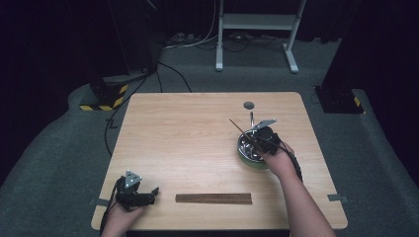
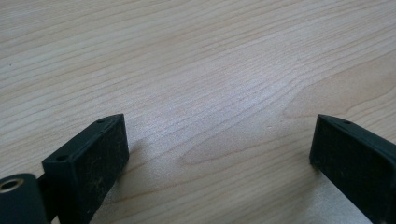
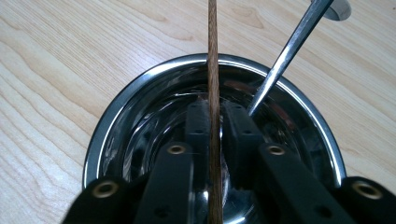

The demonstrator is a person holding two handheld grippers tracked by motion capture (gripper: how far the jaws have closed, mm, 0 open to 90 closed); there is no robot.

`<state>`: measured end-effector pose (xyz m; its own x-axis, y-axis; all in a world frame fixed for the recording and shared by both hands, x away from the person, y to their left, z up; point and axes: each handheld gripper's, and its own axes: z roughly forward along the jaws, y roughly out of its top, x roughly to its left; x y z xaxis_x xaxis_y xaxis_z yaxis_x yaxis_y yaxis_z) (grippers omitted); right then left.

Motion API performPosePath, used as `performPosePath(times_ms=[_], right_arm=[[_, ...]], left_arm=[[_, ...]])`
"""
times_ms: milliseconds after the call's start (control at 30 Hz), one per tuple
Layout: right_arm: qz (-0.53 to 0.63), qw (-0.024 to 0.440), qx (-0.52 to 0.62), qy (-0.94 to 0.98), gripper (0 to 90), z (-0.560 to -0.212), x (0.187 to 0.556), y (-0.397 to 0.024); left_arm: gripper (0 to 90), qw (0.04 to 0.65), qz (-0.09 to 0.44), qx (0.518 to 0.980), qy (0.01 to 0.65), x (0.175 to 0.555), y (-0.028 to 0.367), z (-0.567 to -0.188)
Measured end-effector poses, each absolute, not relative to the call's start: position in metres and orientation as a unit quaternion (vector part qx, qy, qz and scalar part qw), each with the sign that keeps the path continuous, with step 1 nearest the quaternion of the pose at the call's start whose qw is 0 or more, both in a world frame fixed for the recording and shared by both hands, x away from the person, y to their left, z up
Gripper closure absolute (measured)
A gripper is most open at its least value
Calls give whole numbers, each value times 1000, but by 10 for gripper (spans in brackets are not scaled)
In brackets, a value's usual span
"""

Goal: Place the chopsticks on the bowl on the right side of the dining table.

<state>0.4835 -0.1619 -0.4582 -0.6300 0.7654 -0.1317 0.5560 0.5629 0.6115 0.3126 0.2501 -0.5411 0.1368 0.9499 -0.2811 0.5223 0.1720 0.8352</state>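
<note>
Chopstick (image 3: 213, 70), 1 brown wooden stick, sits between the jaws of the right tongs (image 3: 215, 112), over a steel bowl (image 3: 140, 98) at the right of the worktop (image 1: 197, 133). Going left to right in the high view: the left tongs (image 1: 154, 191) rest at the near left corner, jaws wide apart with bare wood between them; a row of brown chopsticks (image 1: 213, 198) lies flat along the near edge; the bowl stands well apart to the right. Right jaws stand close on either side of the stick (pad contact cannot be told). A metal utensil (image 3: 289, 49) leans inside the bowl.
</note>
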Motion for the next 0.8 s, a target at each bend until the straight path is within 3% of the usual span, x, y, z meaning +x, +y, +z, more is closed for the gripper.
performPosePath(times_ms=[400,800], right_arm=[[306,204,374,851,671,-440,463,-158],[354,189,320,858,671,-438,412,-139]], left_arm=[[45,453,233,604,613,312,251,-541],[50,449,234,606,613,311,252,-541]])
